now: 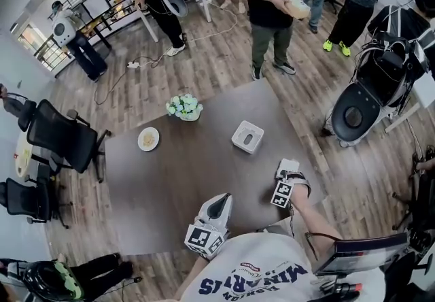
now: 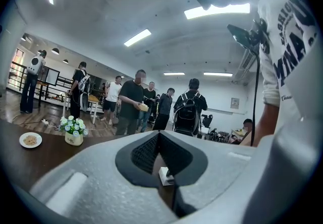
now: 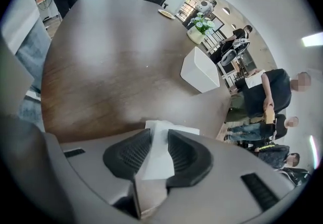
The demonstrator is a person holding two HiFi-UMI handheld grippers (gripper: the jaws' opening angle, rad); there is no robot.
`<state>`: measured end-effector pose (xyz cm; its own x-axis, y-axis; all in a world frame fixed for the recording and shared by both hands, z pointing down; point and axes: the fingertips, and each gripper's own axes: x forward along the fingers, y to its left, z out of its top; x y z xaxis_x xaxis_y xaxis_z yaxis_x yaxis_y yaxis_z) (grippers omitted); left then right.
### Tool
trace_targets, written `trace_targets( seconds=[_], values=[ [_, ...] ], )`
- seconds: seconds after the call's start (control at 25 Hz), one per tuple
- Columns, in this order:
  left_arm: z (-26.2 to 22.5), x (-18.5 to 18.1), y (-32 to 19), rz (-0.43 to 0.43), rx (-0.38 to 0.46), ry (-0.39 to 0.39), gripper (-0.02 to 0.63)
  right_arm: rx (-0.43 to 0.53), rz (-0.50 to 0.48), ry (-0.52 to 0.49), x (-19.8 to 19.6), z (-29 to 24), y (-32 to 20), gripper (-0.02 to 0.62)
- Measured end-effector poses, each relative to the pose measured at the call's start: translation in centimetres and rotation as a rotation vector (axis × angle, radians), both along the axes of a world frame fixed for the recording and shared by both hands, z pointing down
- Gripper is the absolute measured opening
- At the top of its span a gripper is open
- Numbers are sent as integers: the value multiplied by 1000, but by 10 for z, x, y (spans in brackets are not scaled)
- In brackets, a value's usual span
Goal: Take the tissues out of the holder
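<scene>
The white tissue holder [image 1: 247,136] stands on the dark table [image 1: 170,185], with the slot in its top showing; in the right gripper view the holder [image 3: 201,70] lies ahead to the right. My right gripper [image 1: 289,170] points steeply down at the table's right edge, over a white tissue [image 1: 286,165]. In its own view the tissue [image 3: 159,155] lies flat in the gap of the right gripper [image 3: 157,134], whose jaws stand apart. My left gripper [image 1: 219,204] hovers near the front edge, held about level. In its own view the left gripper [image 2: 159,134] is shut and empty.
A pot of flowers [image 1: 184,107] and a small plate [image 1: 148,138] sit at the table's far left. Black office chairs [image 1: 61,134] stand left of the table. Several people stand on the wooden floor beyond it, and a seat-like machine [image 1: 360,107] is on the right.
</scene>
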<state>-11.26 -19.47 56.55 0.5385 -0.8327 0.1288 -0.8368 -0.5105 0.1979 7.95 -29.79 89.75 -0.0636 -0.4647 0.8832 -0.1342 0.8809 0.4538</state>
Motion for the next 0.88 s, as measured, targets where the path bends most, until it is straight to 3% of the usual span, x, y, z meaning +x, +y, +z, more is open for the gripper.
trace_targets(
  seconds=[0.12, 0.24, 0.44, 0.6, 0.76, 0.88],
  values=[
    [0, -4, -2, -2, 3, 0, 5, 51, 31, -38, 0, -13, -9, 120],
    [-3, -2, -2, 2, 7, -2, 5, 99, 102, -156, -1, -43, -18, 118],
    [-6, 10, -1, 27, 25, -7, 5, 125, 282, -479, -6, -113, -22, 99],
    [-12, 15, -2, 54, 47, -14, 5, 130, 396, -803, -18, -190, -13, 64],
    [-24, 12, -4, 58, 73, -16, 5, 160, 406, -1092, -35, -267, 5, 31],
    [-39, 10, -9, 59, 105, -23, 5, 181, 341, -1226, -52, -315, 21, 17]
  ],
)
